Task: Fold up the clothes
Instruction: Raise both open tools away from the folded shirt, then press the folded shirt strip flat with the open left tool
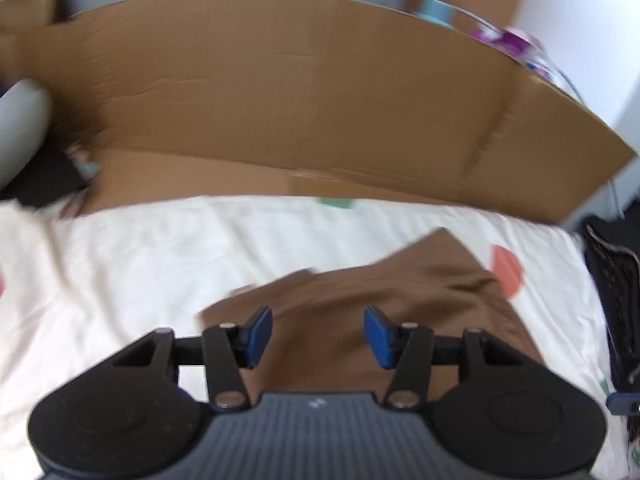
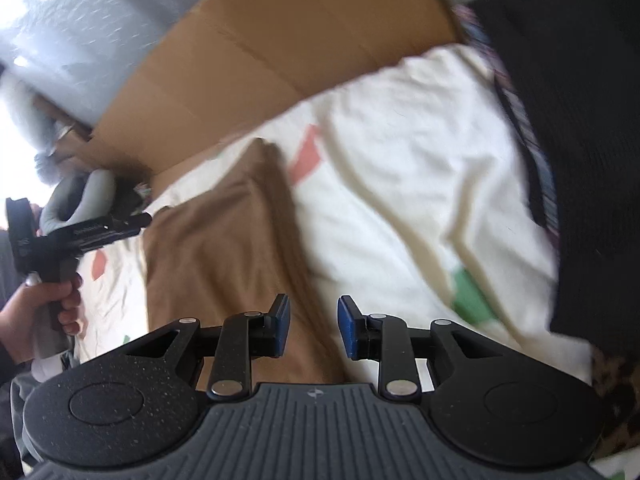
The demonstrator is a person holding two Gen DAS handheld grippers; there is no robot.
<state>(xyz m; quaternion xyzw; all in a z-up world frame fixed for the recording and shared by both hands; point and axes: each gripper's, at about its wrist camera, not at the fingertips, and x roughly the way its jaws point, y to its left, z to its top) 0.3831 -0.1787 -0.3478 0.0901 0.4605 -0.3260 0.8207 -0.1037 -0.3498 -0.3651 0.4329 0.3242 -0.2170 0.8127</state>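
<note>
A brown folded cloth garment [image 1: 384,312] lies on a cream bedsheet with coloured patches [image 1: 120,280], filling the lower centre of the left wrist view and the lower left of the right wrist view. The left gripper [image 1: 318,334] hangs above it with blue pads spread apart and nothing between them. The right gripper [image 2: 313,328] stands over the garment's edge, jaws parted and, as far as the blur allows, gripping nothing. A large brown cardboard sheet [image 1: 300,92] stands behind the bed, across the upper frame.
</note>
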